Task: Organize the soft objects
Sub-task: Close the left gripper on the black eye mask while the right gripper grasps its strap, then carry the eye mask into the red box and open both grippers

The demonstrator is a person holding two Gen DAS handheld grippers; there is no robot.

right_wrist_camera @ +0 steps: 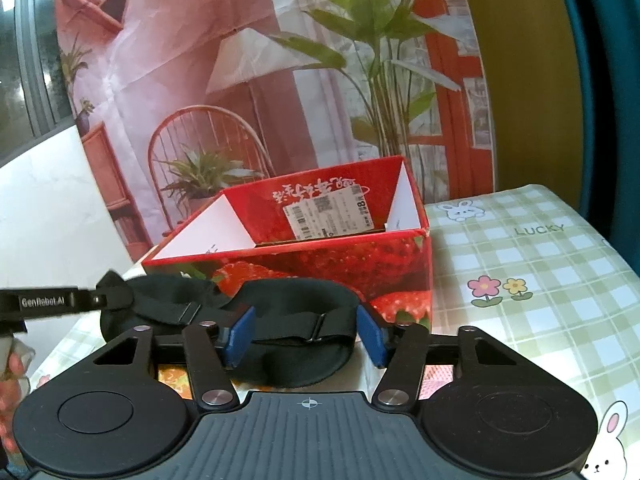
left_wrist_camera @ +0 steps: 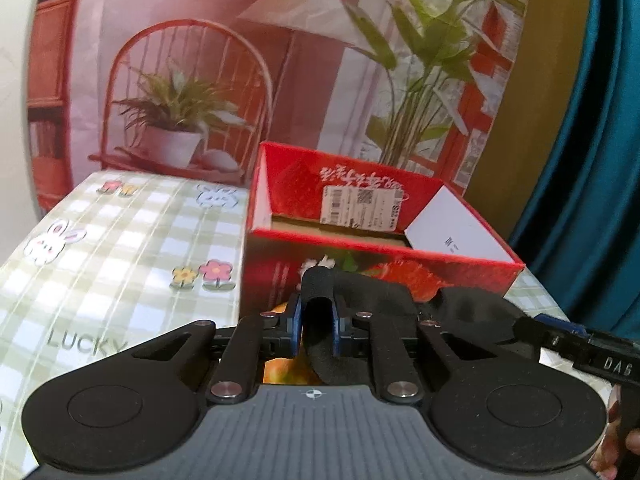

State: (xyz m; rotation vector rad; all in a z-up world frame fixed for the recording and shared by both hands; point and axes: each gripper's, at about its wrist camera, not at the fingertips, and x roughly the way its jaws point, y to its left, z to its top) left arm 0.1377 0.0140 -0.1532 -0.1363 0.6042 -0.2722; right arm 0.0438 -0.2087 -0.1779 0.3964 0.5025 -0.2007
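Note:
A black sleep mask (right_wrist_camera: 280, 312) with an elastic strap lies stretched in front of an open red strawberry box (right_wrist_camera: 304, 240). My left gripper (left_wrist_camera: 317, 320) is shut on one end of the mask (left_wrist_camera: 320, 284), just before the box's near wall (left_wrist_camera: 360, 268). In the right wrist view the left gripper (right_wrist_camera: 100, 300) holds the mask's left end. My right gripper (right_wrist_camera: 306, 334) is open, its blue pads (right_wrist_camera: 370, 334) on either side of the mask's right half and strap, not pinching it. The right gripper's tip also shows in the left wrist view (left_wrist_camera: 532, 326).
The box stands on a green checked tablecloth (left_wrist_camera: 100, 248) with rabbits and flowers. It holds white card flaps (left_wrist_camera: 456, 228) and a label. A printed room backdrop (right_wrist_camera: 240, 80) hangs behind. A teal curtain (left_wrist_camera: 592, 160) is at the right.

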